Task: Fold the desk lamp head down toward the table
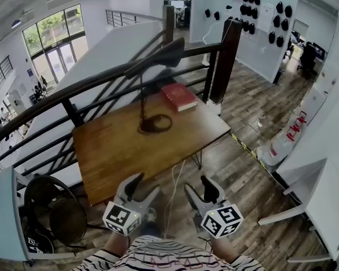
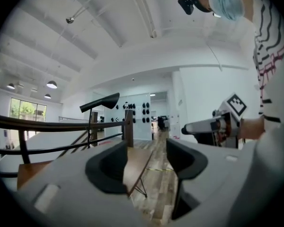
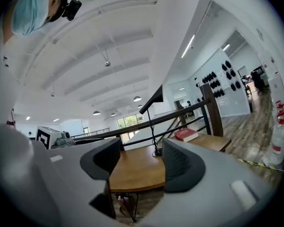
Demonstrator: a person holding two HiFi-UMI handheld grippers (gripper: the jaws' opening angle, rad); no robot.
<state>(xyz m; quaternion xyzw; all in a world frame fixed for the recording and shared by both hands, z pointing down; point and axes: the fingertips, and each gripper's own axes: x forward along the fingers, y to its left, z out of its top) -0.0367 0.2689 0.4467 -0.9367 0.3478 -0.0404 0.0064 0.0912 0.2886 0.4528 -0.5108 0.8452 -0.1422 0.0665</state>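
Note:
A black desk lamp stands at the back of the wooden table [image 1: 118,151], its long head [image 1: 158,58] raised high on a thin stem above the ring base [image 1: 155,123]. The left gripper view shows the head [image 2: 100,101] far off; the right gripper view shows the head [image 3: 154,97] and base [image 3: 157,152]. My left gripper [image 1: 144,186] and right gripper [image 1: 198,188] hover side by side just in front of the table's near edge, well short of the lamp. Both point level at it. Each is open, left [image 2: 146,162] and right [image 3: 142,162], with nothing between the jaws.
A red book [image 1: 179,96] lies on the table right of the lamp. A black railing [image 1: 101,81] and dark posts [image 1: 226,55] run behind it. A white cable [image 1: 172,191] hangs off the front edge. A round black fan [image 1: 56,208] sits lower left, a white desk [image 1: 322,208] right.

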